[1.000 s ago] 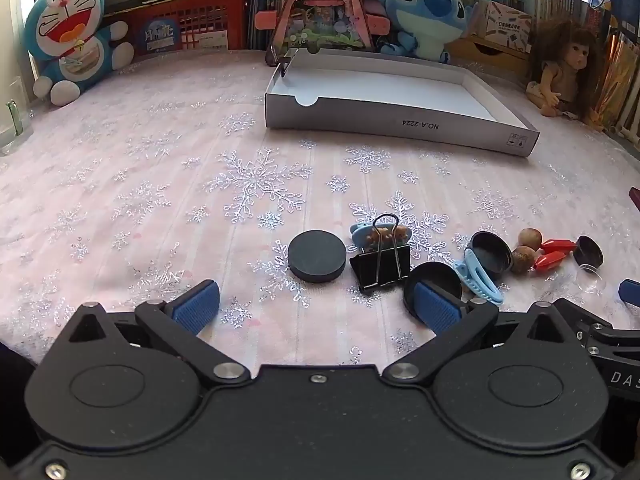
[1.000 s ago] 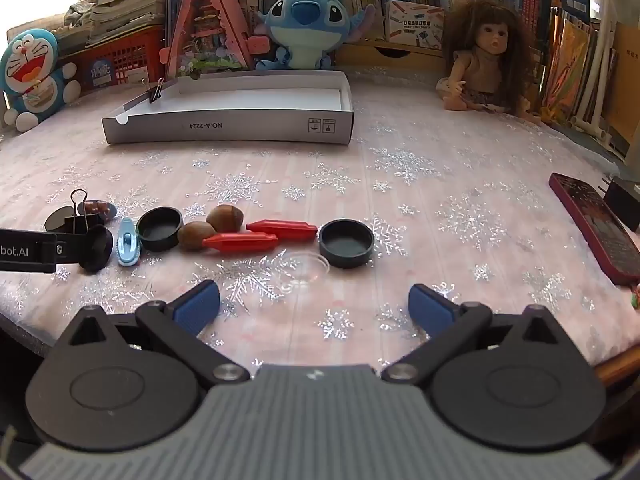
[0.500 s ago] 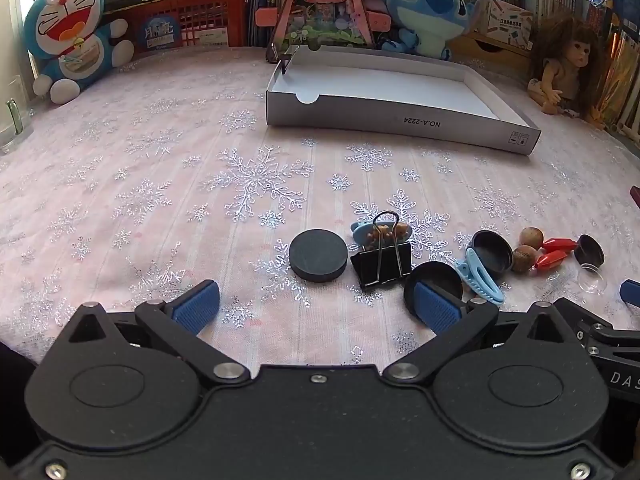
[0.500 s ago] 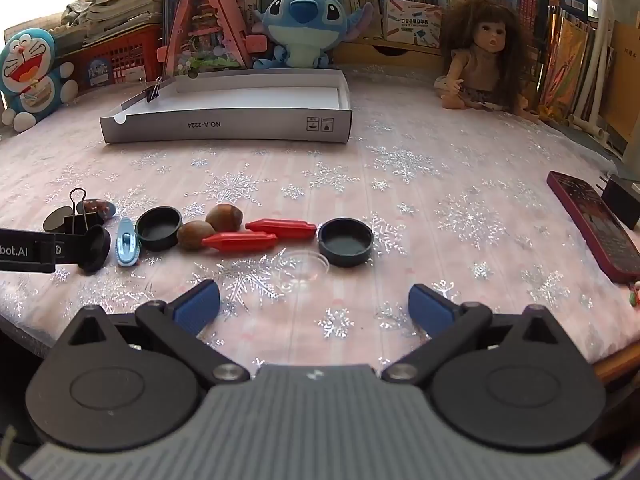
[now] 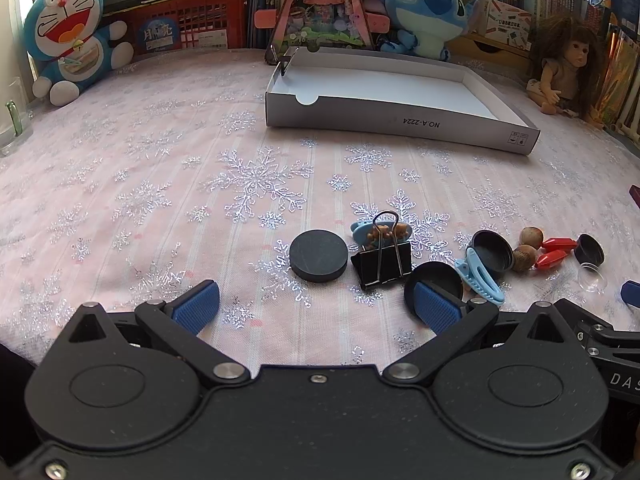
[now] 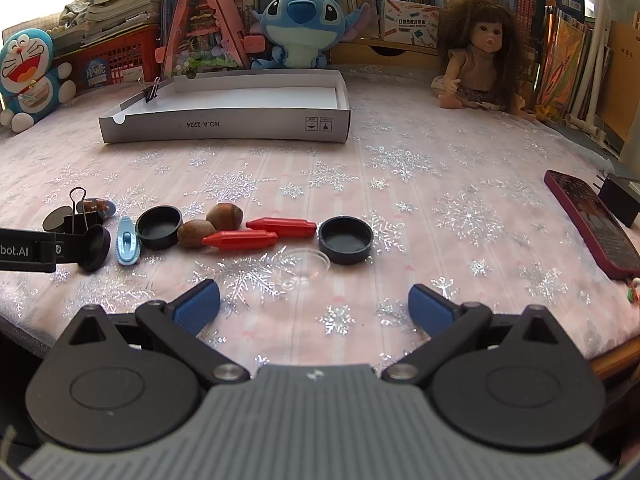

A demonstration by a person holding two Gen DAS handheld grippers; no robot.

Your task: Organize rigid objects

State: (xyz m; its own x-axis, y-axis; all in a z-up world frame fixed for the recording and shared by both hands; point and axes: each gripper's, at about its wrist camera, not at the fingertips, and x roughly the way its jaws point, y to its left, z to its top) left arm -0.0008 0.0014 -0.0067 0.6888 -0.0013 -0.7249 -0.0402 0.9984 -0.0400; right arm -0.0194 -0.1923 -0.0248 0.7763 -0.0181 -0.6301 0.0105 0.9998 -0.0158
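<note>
Small objects lie in a row on the pink snowflake cloth: a black disc (image 5: 318, 255), a black binder clip (image 5: 382, 261), a blue hair clip (image 5: 479, 276), black caps (image 6: 346, 239), two nuts (image 6: 230, 216), two red pegs (image 6: 240, 238) and a clear lid (image 6: 306, 267). An empty white cardboard tray (image 5: 394, 122) stands behind them; it also shows in the right wrist view (image 6: 224, 124). My left gripper (image 5: 316, 308) is open just in front of the disc and binder clip. My right gripper (image 6: 314, 306) is open in front of the clear lid.
A Doraemon plush (image 5: 70, 36), a Stitch plush (image 6: 302, 28), a doll (image 6: 478, 56) and books line the back. A dark red phone (image 6: 592, 220) lies at the right. A small binder clip (image 6: 151, 90) is clipped on the tray's left wall. The table edge is near at the right front.
Both views have shifted slightly; the grippers have barely moved and stay open. No object has moved.
</note>
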